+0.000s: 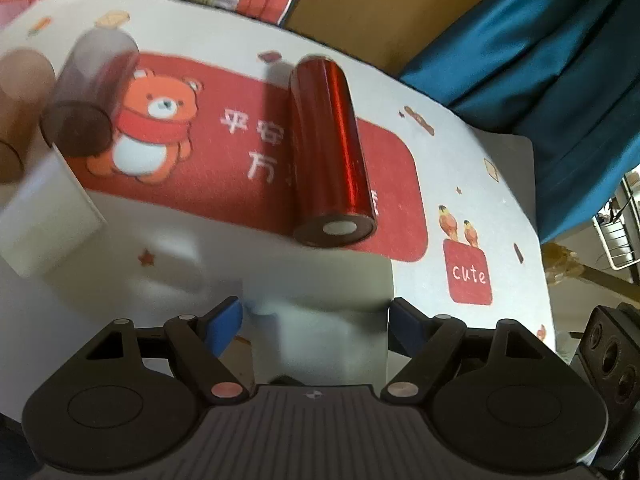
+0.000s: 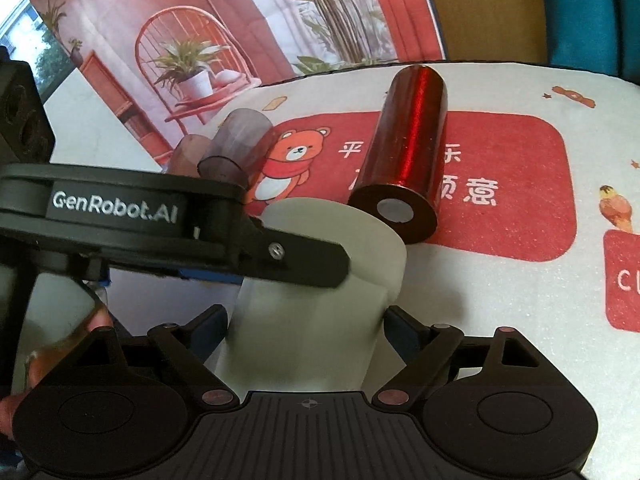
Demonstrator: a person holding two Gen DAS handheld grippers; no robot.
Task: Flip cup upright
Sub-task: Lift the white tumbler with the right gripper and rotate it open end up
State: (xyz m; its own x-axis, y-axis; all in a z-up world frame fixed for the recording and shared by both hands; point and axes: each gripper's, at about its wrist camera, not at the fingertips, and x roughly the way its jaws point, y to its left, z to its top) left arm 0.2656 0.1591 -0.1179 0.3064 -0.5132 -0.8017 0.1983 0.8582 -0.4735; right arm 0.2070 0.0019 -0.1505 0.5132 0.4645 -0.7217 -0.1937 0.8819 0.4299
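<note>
A white cup [image 1: 320, 280] is held between both grippers, close to the cameras and just above the mat. My left gripper [image 1: 316, 324] is shut on its sides with blue pads [image 1: 224, 326]. In the right wrist view the white cup [image 2: 316, 304] sits between my right gripper's [image 2: 304, 332] jaws, which press its sides. The left gripper [image 2: 120, 220] crosses that view from the left and clamps the same cup. I cannot tell which end of the cup is up.
A shiny red cylinder [image 1: 332, 152] lies on its side on the bear mat [image 1: 208, 152]; it also shows in the right wrist view [image 2: 408, 148]. A smoky clear cup [image 1: 88, 100] and a brown cup [image 1: 20, 112] lie at the left. A white block [image 1: 44, 216] is near them. A poster [image 2: 240, 40] stands behind.
</note>
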